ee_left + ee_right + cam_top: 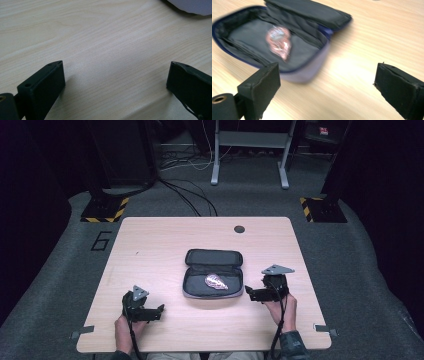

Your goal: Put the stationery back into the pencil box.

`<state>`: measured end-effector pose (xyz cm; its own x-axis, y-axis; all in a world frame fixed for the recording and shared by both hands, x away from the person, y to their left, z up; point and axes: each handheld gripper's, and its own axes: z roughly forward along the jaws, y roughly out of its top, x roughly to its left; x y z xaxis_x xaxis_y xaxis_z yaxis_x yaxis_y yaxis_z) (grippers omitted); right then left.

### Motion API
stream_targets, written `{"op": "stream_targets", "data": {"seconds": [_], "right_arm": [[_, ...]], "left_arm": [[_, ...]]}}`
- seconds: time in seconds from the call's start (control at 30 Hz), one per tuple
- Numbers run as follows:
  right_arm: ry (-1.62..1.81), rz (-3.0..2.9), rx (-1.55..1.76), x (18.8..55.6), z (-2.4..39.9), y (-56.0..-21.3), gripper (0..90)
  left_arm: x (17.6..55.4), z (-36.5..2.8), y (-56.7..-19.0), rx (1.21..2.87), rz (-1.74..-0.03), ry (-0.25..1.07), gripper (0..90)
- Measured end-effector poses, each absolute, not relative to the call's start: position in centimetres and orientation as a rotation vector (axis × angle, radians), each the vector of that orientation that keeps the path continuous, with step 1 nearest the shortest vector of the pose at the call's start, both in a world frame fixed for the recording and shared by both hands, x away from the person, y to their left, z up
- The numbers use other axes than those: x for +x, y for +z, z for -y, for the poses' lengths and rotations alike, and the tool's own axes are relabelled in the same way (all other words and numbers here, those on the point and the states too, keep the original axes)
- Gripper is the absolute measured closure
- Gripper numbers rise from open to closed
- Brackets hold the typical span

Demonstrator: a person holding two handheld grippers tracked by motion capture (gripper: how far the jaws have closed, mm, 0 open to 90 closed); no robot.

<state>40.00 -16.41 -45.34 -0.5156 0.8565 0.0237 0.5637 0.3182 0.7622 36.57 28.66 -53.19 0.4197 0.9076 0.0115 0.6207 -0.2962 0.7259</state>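
An open black zip pouch (212,272) lies at the middle of the wooden table (150,245), its lid folded back. Inside it rests a small pink wrapped packet (216,281). The right gripper view shows the pouch (307,50) and the packet (279,41) blurred, ahead and to the left. My right gripper (248,294) hovers just right of the pouch, open, with bare wood between its jaws (327,82). My left gripper (160,312) sits near the front left of the table, open over bare wood (116,75). A pale edge of the pouch (192,5) peeks in at the top right of the left gripper view.
A round cable hole (239,229) sits at the table's far edge. Beyond the table stand a grey frame's legs (216,170), cables on the carpet and yellow-black striped bases (105,209). A number 6 (101,241) is marked on the floor at left.
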Motion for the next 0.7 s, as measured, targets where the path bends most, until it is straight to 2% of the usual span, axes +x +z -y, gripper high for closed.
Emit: {"op": "stream_targets", "data": {"seconds": [0.47, 0.7], "right_arm": [[0.920, -2.024, 1.514, 37.0, 24.6, -50.3, 1.7], [0.958, -1.984, 1.563, 36.3, 26.4, -52.4, 0.0]], "left_arm": [[36.5, -28.6, -53.2, 2.017, -1.298, 0.571, 1.7], [36.6, -28.6, -53.2, 2.012, -1.300, 0.571, 1.7]]}}
